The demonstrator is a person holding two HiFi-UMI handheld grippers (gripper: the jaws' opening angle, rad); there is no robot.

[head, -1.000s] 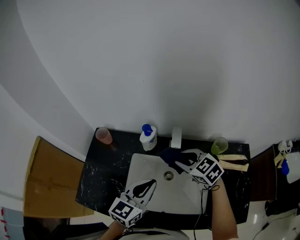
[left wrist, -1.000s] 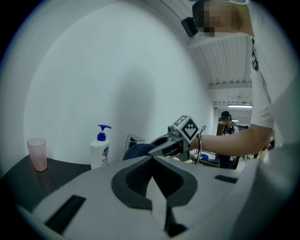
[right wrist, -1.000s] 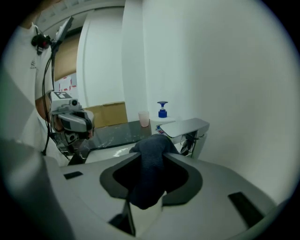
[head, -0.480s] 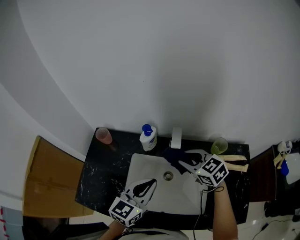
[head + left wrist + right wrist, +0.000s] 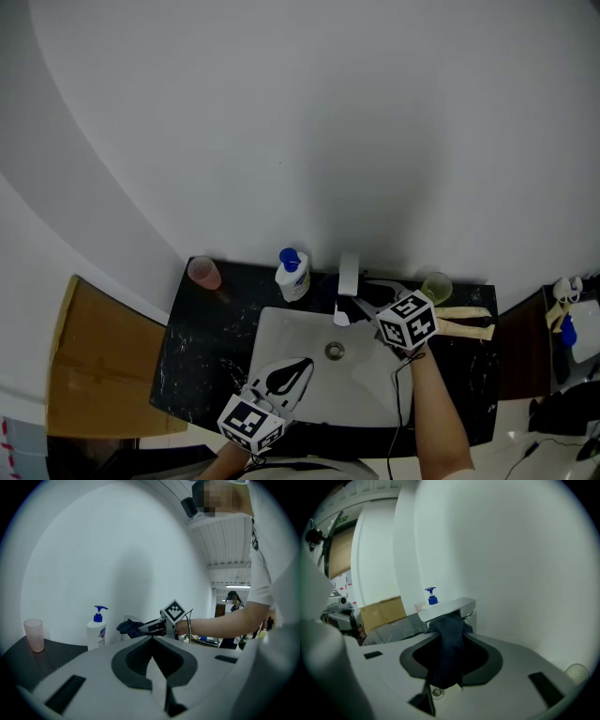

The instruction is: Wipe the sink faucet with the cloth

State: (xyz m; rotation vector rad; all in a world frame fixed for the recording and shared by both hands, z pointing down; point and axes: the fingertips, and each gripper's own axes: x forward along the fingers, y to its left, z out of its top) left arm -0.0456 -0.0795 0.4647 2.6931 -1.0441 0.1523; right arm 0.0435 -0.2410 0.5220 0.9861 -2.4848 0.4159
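The white faucet point(image 5: 349, 273) stands at the back of the white sink point(image 5: 281, 337); in the right gripper view its spout point(image 5: 447, 607) juts out just above my jaws. My right gripper point(image 5: 362, 305) is shut on a dark blue cloth point(image 5: 450, 637), and the cloth is bunched up against the underside of the spout. From the left gripper view the cloth point(image 5: 128, 627) shows at the tip of the right gripper point(image 5: 140, 629). My left gripper point(image 5: 298, 364) hovers over the basin's front left, shut and holding nothing.
A blue-capped soap bottle point(image 5: 292, 274) stands left of the faucet, a pink cup point(image 5: 203, 272) at the counter's back left, a green cup point(image 5: 436, 286) to the right. A cream-coloured tool point(image 5: 465, 320) lies on the right counter. A cardboard box point(image 5: 103, 361) sits left of the counter.
My right gripper has carried the cloth back and left from over the basin to the faucet spout and has rolled. The left gripper has stayed still.
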